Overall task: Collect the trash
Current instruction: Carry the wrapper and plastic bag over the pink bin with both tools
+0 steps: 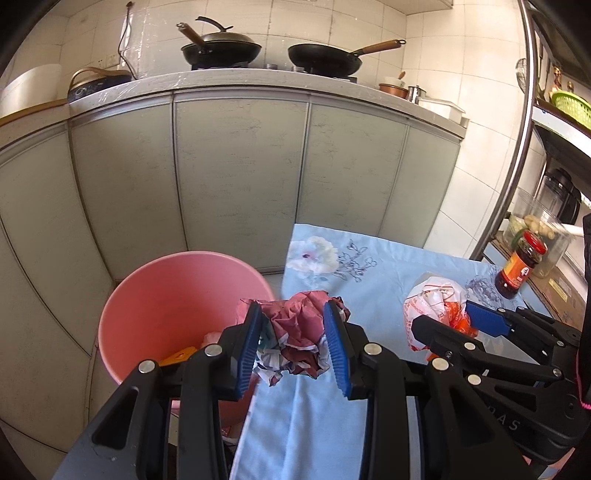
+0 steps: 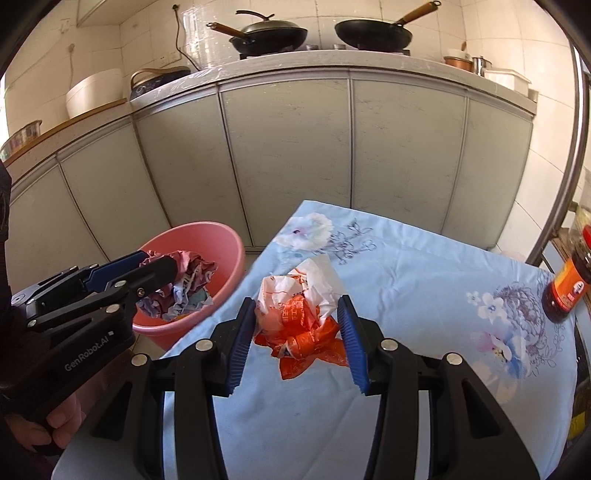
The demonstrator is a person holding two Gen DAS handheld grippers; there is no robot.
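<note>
The desk [image 2: 406,280], draped in a pale blue cloth printed with flowers, is the landmark here; behind it runs a kitchen counter [image 2: 295,62] with grey cabinet doors, carrying two black woks [image 2: 373,33], one of them lidded, and a few pots and bowls at its far right end. On the floor just beside the desk's left edge stands a pink bucket [image 1: 166,295]; inside it, low against the near wall, lie a yellow-orange scrap [image 1: 181,356] and a bit of pale crumpled material, the rest of its contents hidden by the tool in front. The left tongs [image 1: 295,336] hang over the gap between the desk's left edge and the bucket's rim, clamped on a wad of crumpled maroon-and-white paper [image 1: 295,332], which hangs in the air, pinched on both sides by the blue pads. On the desk itself, near its middle, lies a crumpled white-and-orange plastic bag [image 2: 303,314]; the right tongs [image 2: 299,332] straddle it, one blue pad against each side of it, though whether they squeeze it or merely flank it I cannot tell. At the desk's right edge stands a dark glass jar [image 2: 565,284] with a red lid and orange label, upright, filled with something dark, well apart from the bag.
</note>
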